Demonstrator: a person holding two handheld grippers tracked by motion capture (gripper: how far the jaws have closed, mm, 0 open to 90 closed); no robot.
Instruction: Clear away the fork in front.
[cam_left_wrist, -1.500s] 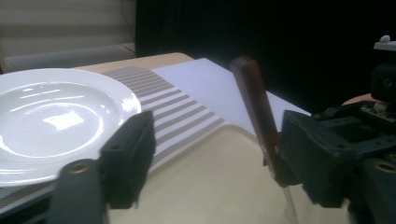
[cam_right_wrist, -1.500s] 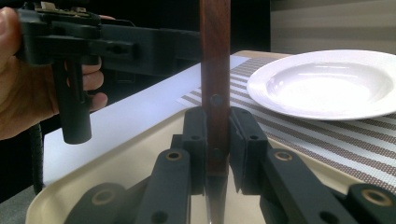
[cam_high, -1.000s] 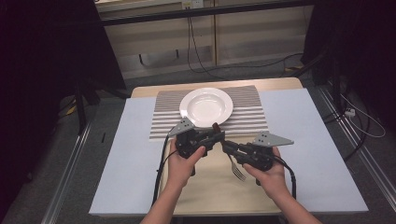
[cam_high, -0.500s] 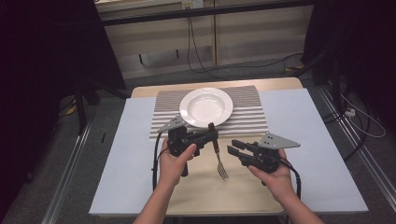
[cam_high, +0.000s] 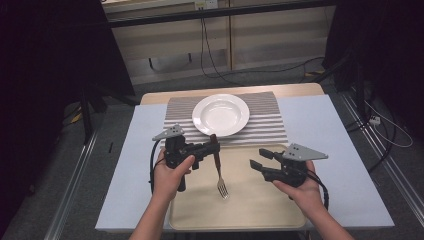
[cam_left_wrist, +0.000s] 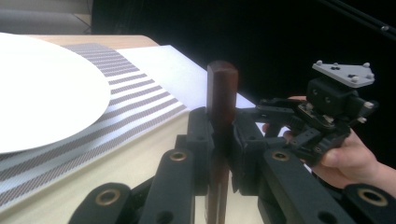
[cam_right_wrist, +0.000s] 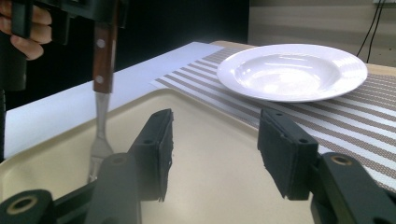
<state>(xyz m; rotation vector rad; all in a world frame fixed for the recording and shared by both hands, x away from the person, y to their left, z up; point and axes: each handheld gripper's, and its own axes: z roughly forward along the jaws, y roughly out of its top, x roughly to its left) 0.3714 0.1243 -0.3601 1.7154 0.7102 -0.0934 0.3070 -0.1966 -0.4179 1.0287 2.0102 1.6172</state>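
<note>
Left tongs (cam_high: 214, 148) are clamped on the fork (cam_high: 219, 167), jaws pinching its dark wooden handle near the top, and I've got it hanging tines-down over the beige tray (cam_high: 260, 205). From the left gripper view the handle end (cam_left_wrist: 222, 88) pokes up between my two black jaws. Whether the tines touch the tray or hover just above it, I cannot tell. Right tongs (cam_high: 256, 165) sit at about three o'clock from the fork, well apart from it, jaws spread wide with nothing between them. Through the right gripper view the fork (cam_right_wrist: 103, 70) hangs at ten o'clock, rivets showing on the handle. White plate (cam_high: 220, 114) rests on the striped placemat (cam_high: 270, 125) at twelve o'clock from the tray, beyond both my hands, pale blue cloth (cam_high: 135, 165) beneath.
</note>
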